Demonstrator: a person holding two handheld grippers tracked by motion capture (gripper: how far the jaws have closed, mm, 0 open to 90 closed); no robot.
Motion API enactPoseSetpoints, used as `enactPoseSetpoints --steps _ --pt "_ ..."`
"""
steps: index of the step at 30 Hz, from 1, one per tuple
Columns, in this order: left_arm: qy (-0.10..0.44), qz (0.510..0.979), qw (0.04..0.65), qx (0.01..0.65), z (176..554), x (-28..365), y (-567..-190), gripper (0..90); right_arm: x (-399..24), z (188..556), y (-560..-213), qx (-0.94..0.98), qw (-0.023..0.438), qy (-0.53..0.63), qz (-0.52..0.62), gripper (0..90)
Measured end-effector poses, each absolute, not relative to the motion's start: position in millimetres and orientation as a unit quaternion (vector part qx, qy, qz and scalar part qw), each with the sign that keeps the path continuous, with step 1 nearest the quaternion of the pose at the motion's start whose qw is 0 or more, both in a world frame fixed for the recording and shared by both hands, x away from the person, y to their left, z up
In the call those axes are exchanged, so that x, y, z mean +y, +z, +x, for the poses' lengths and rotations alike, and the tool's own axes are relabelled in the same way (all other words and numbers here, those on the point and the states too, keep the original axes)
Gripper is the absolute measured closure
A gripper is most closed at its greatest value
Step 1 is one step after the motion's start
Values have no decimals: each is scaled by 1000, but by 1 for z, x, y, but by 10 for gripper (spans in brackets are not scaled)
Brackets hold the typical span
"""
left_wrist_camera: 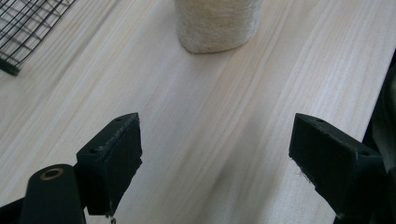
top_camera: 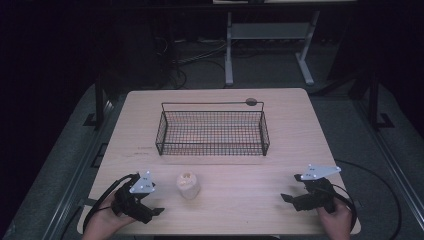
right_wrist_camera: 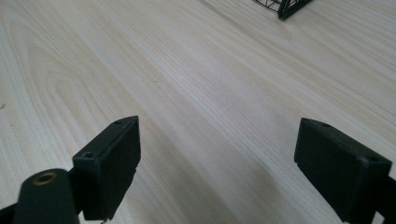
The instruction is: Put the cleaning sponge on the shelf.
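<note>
Pale wood tabletop (top_camera: 240, 185) carries a small cream roll of string (top_camera: 188, 184) just ahead of the wide-open, empty left gripper (top_camera: 150, 211); it looks light and soft, so squeeze its middle; the right gripper (top_camera: 291, 199) gapes empty too.

Dim room: grey floor (top_camera: 60, 165), a white-legged desk (top_camera: 270, 35) behind the table (top_camera: 300, 120).

In the left gripper view the top of the cream spool (left_wrist_camera: 217, 25) is cut off by the upper edge, and the wire basket (left_wrist_camera: 28, 28) shows as a corner alone at top left. In the right gripper view the basket's corner is clipped by the top edge. In the high view the small dark round thing (top_camera: 251, 102) behind the basket is too small to identify.
</note>
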State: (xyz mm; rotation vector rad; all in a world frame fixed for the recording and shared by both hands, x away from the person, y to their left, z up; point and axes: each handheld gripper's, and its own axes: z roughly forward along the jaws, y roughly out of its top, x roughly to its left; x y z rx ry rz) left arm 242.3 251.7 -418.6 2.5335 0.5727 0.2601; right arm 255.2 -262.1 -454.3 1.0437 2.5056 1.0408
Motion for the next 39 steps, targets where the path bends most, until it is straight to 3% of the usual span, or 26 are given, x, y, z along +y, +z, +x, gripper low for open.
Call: enactPoseSetpoints --steps 39 --pt "82 952 246 161 263 208 -397 161 -261 254 -454 857 115 357 352 142"
